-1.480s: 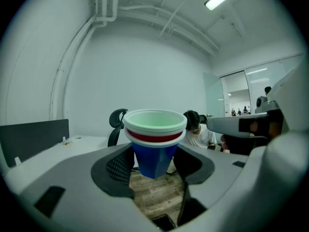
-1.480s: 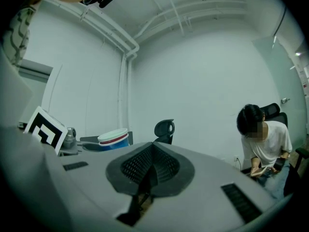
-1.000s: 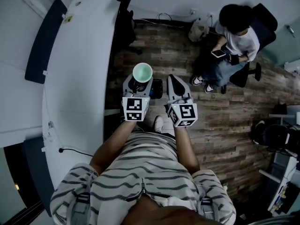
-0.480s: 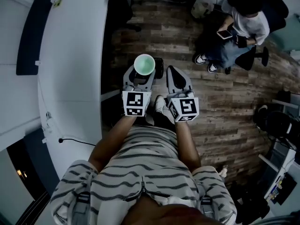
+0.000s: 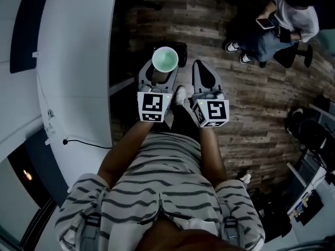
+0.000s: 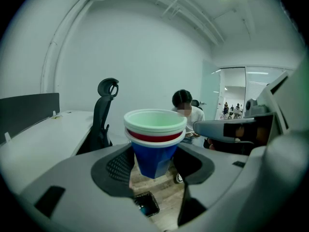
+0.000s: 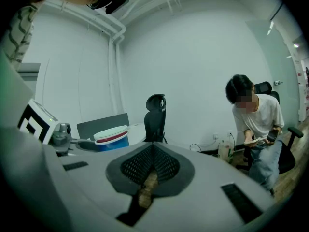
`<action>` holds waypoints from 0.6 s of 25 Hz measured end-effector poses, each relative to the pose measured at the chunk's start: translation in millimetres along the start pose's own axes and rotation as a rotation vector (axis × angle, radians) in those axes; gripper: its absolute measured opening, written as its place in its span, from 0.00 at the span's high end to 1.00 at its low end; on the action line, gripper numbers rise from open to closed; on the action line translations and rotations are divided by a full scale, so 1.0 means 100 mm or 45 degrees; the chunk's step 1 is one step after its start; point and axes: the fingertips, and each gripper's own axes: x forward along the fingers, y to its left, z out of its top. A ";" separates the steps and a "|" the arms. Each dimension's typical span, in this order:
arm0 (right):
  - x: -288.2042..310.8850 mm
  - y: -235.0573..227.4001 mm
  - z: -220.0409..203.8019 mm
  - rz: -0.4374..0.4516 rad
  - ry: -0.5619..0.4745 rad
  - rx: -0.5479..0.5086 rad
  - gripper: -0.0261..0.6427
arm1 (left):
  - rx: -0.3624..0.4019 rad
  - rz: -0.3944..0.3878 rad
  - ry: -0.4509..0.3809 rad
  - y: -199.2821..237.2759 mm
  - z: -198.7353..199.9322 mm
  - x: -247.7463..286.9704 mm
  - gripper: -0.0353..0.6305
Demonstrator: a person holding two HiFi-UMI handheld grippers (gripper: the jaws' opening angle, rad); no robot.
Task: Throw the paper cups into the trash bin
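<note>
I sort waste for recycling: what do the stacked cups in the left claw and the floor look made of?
Stacked cups: probably paper, matte, with thin rolled rims; the blue wall looks dented where the left claw pinches it. Floor: streaked plank grain, matte; wood or laminate, unclear.

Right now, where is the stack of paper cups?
The stack of cups stands upright in the left claw, centre of the head view, over the wooden floor just right of the white desk.

Desk: white, long, running down the left side.
Cable: dark, lying on the desk's near end.
Floor: wood planks, right of the desk.
Person: seated far right, phone in hand.
Office chair: black, beside the desk.
</note>
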 end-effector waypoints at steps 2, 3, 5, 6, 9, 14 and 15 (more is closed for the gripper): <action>0.02 -0.03 -0.09 0.003 0.017 0.002 0.95 | -0.008 0.003 0.015 0.00 -0.08 0.04 0.54; 0.02 -0.04 -0.14 0.005 0.026 0.005 0.95 | -0.014 0.004 0.023 -0.01 -0.12 0.06 0.54; 0.00 -0.05 -0.26 0.005 0.051 0.012 0.95 | -0.044 0.000 0.045 -0.02 -0.24 0.09 0.54; -0.01 -0.04 -0.33 0.006 0.066 0.018 0.95 | -0.067 0.001 0.057 -0.03 -0.31 0.09 0.54; 0.00 0.00 -0.54 0.020 0.104 0.035 0.95 | -0.098 0.010 0.093 -0.01 -0.50 0.13 0.54; 0.03 -0.03 -0.83 0.019 0.143 0.058 0.95 | -0.114 0.011 0.141 -0.01 -0.79 0.24 0.54; 0.03 -0.03 -0.88 0.019 0.151 0.061 0.95 | -0.122 0.012 0.149 -0.01 -0.85 0.26 0.54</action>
